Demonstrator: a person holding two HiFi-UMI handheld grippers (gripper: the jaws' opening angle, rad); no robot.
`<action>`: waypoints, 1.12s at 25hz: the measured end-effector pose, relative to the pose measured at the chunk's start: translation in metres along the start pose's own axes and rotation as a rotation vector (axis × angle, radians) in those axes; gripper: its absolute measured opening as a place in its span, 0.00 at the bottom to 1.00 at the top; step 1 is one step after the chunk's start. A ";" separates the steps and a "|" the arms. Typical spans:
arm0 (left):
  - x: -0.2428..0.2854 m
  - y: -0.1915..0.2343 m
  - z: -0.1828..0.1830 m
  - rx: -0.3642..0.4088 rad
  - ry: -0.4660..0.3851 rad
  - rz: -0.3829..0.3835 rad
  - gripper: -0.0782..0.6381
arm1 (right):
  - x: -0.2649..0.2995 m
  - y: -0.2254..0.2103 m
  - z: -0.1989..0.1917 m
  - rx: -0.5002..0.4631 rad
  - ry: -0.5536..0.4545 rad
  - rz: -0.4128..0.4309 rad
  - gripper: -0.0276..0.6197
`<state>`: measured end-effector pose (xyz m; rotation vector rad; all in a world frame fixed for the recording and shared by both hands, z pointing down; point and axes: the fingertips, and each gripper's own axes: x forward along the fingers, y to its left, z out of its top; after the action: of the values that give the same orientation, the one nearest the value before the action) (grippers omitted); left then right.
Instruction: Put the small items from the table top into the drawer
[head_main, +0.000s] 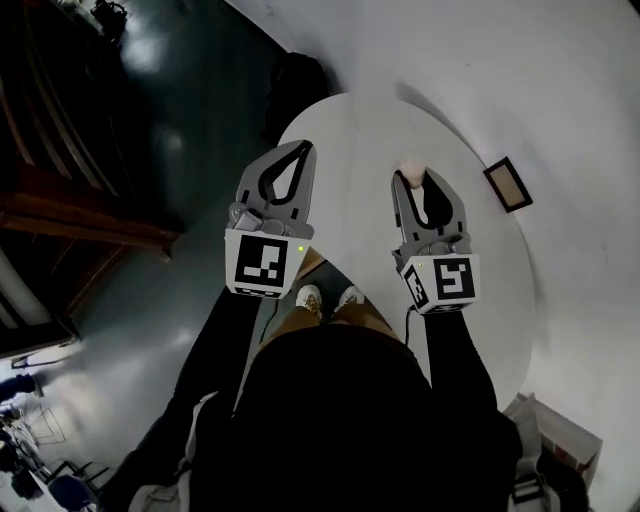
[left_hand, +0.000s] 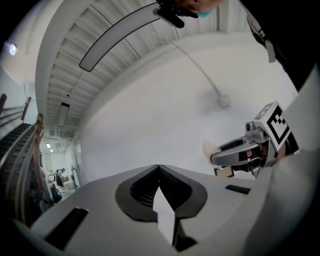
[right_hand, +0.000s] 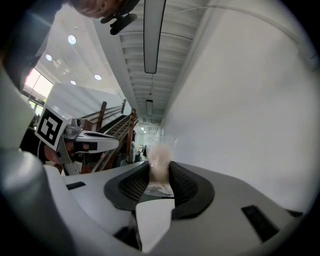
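Between the jaws of the right claw (right_hand: 160, 166) sits a small pale packet (right_hand: 160, 150). The pads are closed on it partway, and its crinkled lower edge shows just behind them. The left claw (left_hand: 159, 167) has its jaws pressed together with nothing between them.

Both claws are held out level, side by side, above the white round table (head_main: 360, 130). The right claw (head_main: 415, 178) is the one with the pale lump at its tips.

As a judgement, one item is picked up and in transit, and putting it away is the work left. The drawer appears in no view, so how much already lies inside cannot be told. On the part of the table that shows, I make out no other small item. A dark-framed thing (head_main: 507, 184) lies by the far right rim, though whether it rests on the top is unclear.

Only the head view gives the table and the spacing of the claws. The left gripper view shows the right claw (left_hand: 212, 156) from the side, the packet poking past its tips against a white wall. The right gripper view alone shows the wrapper's texture, with wooden stairs (right_hand: 117, 130) beyond.
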<state>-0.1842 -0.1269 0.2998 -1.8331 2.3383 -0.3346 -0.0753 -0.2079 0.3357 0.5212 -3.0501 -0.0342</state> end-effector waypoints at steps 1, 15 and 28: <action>-0.008 0.009 -0.003 0.002 0.012 0.029 0.13 | 0.006 0.008 -0.001 -0.002 -0.002 0.028 0.26; -0.110 0.090 -0.036 -0.013 0.129 0.310 0.13 | 0.062 0.142 0.009 0.008 -0.034 0.379 0.26; -0.135 0.104 -0.058 -0.031 0.169 0.340 0.13 | 0.093 0.219 -0.133 -0.115 0.288 0.537 0.26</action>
<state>-0.2633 0.0322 0.3253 -1.4288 2.7235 -0.4229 -0.2283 -0.0342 0.4791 -0.2821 -2.7746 -0.1031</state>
